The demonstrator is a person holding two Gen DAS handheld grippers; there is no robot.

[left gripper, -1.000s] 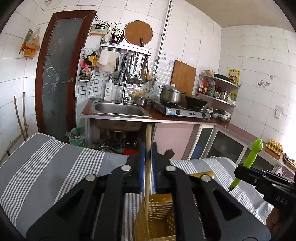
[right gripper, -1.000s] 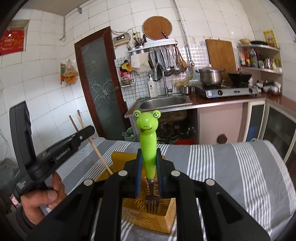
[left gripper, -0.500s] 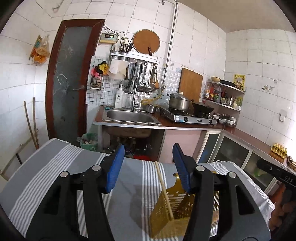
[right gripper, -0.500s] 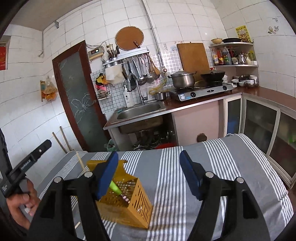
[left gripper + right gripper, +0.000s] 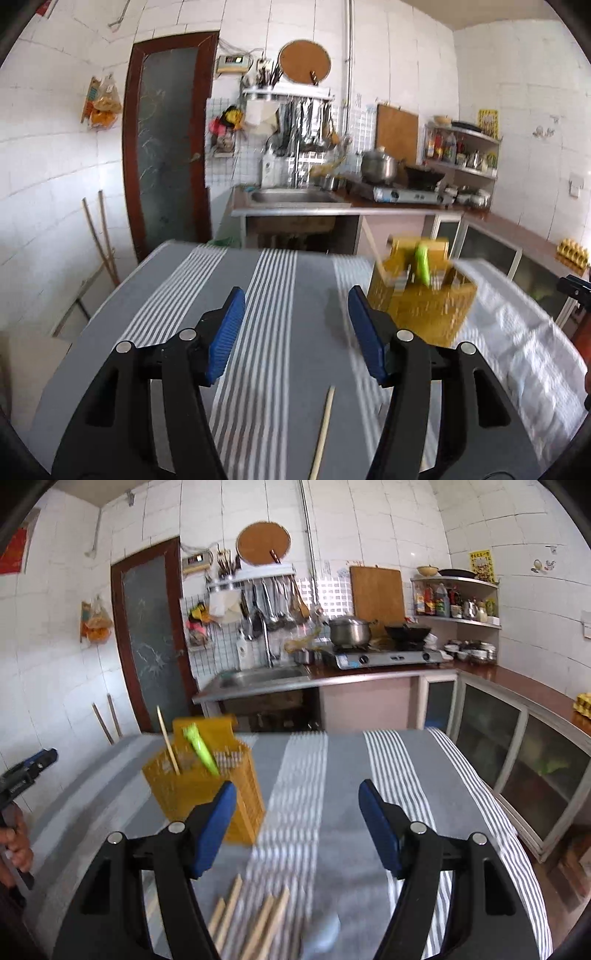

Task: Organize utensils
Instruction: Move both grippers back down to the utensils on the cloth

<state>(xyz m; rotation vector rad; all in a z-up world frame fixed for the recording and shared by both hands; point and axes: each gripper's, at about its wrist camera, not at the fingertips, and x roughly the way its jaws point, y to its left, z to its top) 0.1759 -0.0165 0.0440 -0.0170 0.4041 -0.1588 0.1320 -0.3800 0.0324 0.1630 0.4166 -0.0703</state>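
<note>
A yellow slotted utensil basket [image 5: 421,299] [image 5: 201,782] stands on the grey striped tablecloth [image 5: 273,295]. A wooden chopstick [image 5: 168,740] and a green frog-handled fork [image 5: 201,751] lean inside it. My left gripper [image 5: 295,332] is open and empty, left of the basket. One loose chopstick [image 5: 323,424] lies below it. My right gripper [image 5: 297,823] is open and empty, right of the basket. Several wooden chopsticks [image 5: 251,919] lie on the cloth beneath it.
The left gripper's tip [image 5: 26,771] and a hand show at the left edge of the right wrist view. Behind the table stand a sink counter [image 5: 258,679], a gas stove with a pot [image 5: 369,650] and glass-door cabinets [image 5: 517,746].
Both grippers released the chopstick and the fork into the basket, opened, and pulled back. The loose chopsticks on the cloth have come into view.
</note>
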